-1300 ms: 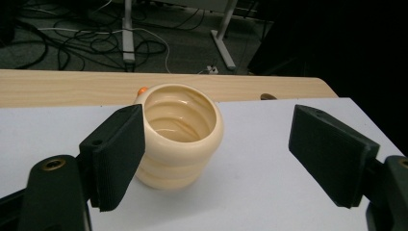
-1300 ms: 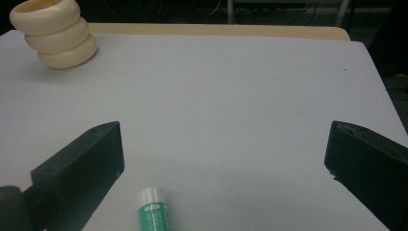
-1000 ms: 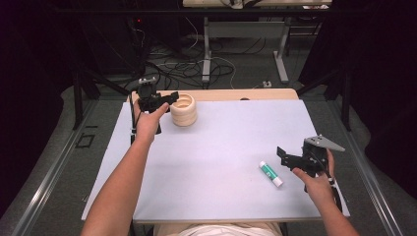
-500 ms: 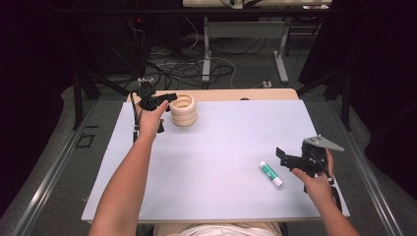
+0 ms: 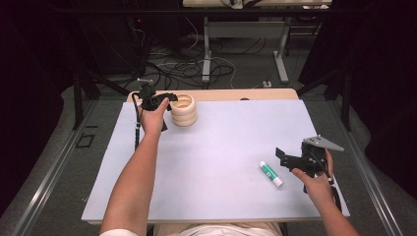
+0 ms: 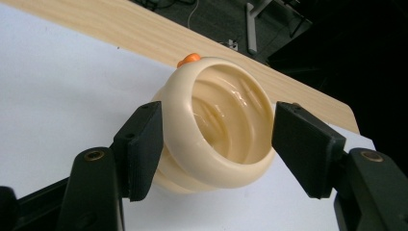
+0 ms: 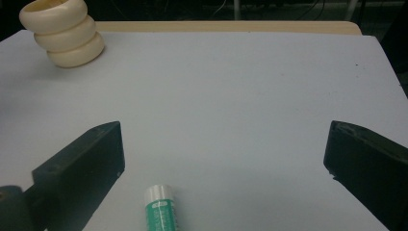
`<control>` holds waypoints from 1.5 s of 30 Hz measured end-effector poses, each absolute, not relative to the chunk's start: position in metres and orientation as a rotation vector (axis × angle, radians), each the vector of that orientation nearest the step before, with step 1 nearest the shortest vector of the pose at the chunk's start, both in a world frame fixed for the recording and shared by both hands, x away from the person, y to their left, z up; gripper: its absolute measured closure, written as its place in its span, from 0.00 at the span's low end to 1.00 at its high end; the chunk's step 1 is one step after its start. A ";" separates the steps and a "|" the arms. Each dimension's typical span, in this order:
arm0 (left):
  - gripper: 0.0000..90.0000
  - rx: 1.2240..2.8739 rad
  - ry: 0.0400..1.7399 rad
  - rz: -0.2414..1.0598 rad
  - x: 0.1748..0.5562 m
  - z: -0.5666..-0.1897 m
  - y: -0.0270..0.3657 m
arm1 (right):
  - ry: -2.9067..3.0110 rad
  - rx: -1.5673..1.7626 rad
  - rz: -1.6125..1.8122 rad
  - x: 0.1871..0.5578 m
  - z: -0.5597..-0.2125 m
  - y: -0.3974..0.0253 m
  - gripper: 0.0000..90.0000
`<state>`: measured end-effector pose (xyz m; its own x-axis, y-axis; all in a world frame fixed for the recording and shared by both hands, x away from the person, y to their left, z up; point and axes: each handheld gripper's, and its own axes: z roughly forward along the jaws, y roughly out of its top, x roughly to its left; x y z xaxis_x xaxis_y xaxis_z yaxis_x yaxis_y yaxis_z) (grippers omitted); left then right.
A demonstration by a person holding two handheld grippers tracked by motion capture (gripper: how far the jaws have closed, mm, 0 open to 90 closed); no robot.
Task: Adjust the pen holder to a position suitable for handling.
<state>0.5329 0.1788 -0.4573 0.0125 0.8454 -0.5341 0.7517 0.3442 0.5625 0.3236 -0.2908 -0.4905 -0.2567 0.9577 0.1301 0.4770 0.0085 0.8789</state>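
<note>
While the left gripper reaches to the far left corner of the white table, its jaws stand spread on either side of a cream ribbed cup. In the left gripper view one black pad sits against the cup's outer wall and the other stands just clear of the rim; whether the near pad truly presses cannot be told. A small orange thing peeks over the cup's far rim.

One cup and one green-and-white glue stick lie on the table, well apart. The glue stick rests near the front right, just beside the right gripper. In the right gripper view its white cap points between the two wide-open jaws, nothing held.

Two forearms enter from the bottom of the high view: the left stretched long toward the cup, the right hand low near the table's right edge, gripper pointing left.
</note>
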 end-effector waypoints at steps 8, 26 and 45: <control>0.45 1.386 1.821 0.083 0.539 -0.468 0.182 | 1.786 1.458 1.202 0.323 -0.491 -0.287 0.00; 0.51 1.327 1.906 -0.019 0.548 -0.484 0.177 | 1.791 1.442 1.221 0.320 -0.488 -0.283 0.00; 0.63 1.226 1.970 -0.091 0.551 -0.491 0.178 | 1.803 1.438 1.217 0.321 -0.489 -0.284 0.01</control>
